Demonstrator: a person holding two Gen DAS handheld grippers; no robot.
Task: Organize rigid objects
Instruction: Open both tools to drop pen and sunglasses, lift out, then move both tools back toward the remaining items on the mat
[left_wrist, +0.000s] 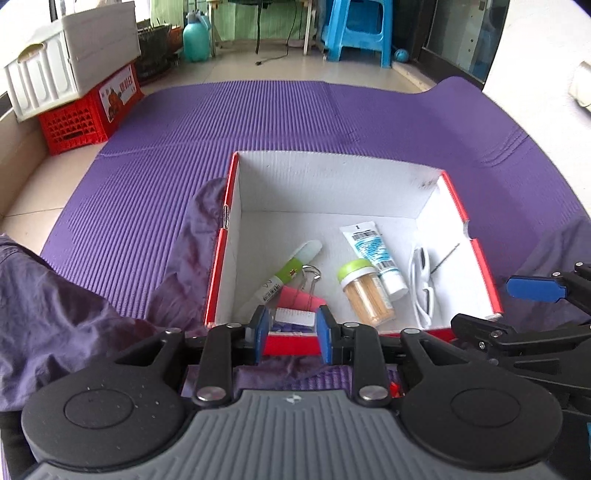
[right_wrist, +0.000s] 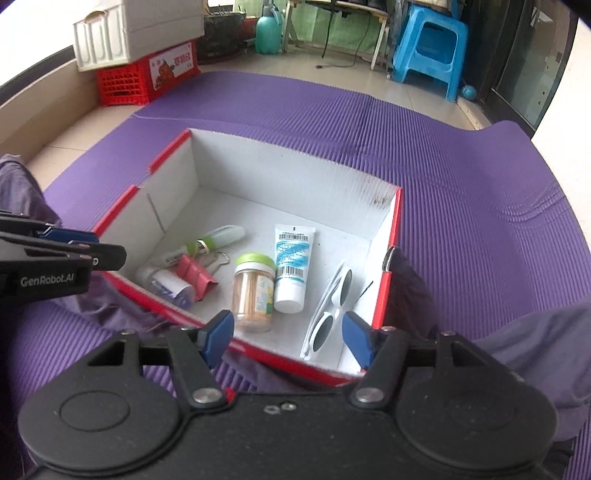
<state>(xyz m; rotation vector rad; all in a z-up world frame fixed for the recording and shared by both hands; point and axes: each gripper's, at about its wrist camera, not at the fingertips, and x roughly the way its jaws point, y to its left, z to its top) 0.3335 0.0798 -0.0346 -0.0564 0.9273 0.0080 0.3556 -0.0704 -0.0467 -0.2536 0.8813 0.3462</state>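
Note:
A red cardboard box (left_wrist: 332, 184) (right_wrist: 295, 177) with white inside walls stands on the purple mat. It holds a green-and-white marker (left_wrist: 284, 273) (right_wrist: 218, 238), a pink binder clip (right_wrist: 194, 275), a small clear bottle (right_wrist: 170, 282), a green-lidded toothpick jar (left_wrist: 365, 291) (right_wrist: 255, 291), a white tube (left_wrist: 376, 254) (right_wrist: 293, 266) and white sunglasses (left_wrist: 423, 288) (right_wrist: 332, 310). My left gripper (left_wrist: 291, 332) hovers over the box's near left corner, jaws narrowly apart with nothing between them. My right gripper (right_wrist: 288, 336) hangs open over the near right wall, empty.
The ribbed purple mat (left_wrist: 258, 118) covers the floor. Purple fabric (left_wrist: 74, 314) lies bunched against the box's left, near and right sides. At the back left a white bin sits on a red crate (left_wrist: 85, 114). A blue stool (left_wrist: 358, 33) and a teal bottle (left_wrist: 195, 40) stand farther back.

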